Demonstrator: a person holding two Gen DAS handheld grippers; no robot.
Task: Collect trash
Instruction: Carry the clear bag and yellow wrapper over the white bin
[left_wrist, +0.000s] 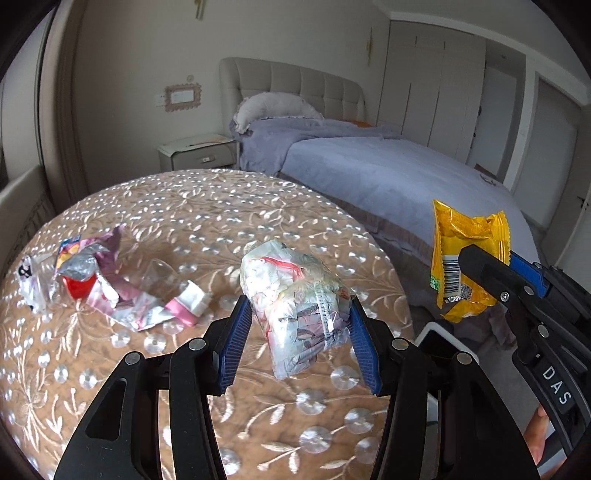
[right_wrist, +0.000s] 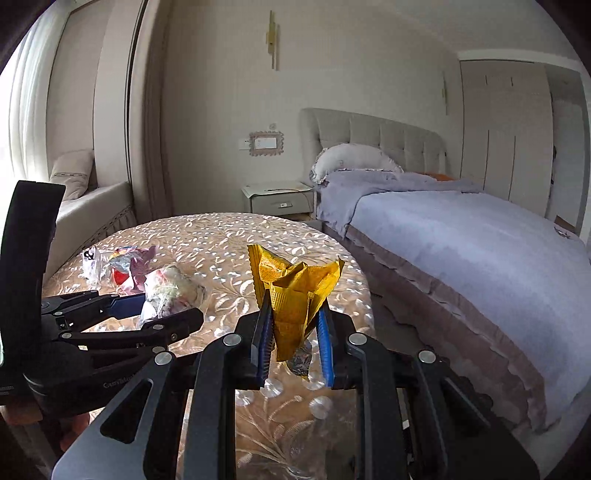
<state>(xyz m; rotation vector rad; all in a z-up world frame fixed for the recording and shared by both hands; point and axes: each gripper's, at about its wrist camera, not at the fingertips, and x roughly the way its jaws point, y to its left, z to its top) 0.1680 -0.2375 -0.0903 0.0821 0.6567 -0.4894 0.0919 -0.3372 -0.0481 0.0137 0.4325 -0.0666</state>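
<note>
My left gripper (left_wrist: 301, 345) is shut on a crumpled white plastic wrapper (left_wrist: 295, 302) and holds it above the round table (left_wrist: 221, 206). It also shows in the right wrist view (right_wrist: 170, 291). My right gripper (right_wrist: 293, 345) is shut on a crumpled yellow snack bag (right_wrist: 291, 295), held past the table's right edge. The yellow bag shows in the left wrist view (left_wrist: 465, 258) too. A heap of foil and pink wrappers (left_wrist: 110, 280) with a clear plastic cup (left_wrist: 159, 275) lies on the table's left side.
The table wears a tan embroidered cloth under clear plastic. A bed with a lilac cover (right_wrist: 461, 243) stands close on the right. A white nightstand (right_wrist: 277, 199) is behind the table, a window seat (right_wrist: 85, 210) at left. A white object (left_wrist: 439, 339) sits low beside the table.
</note>
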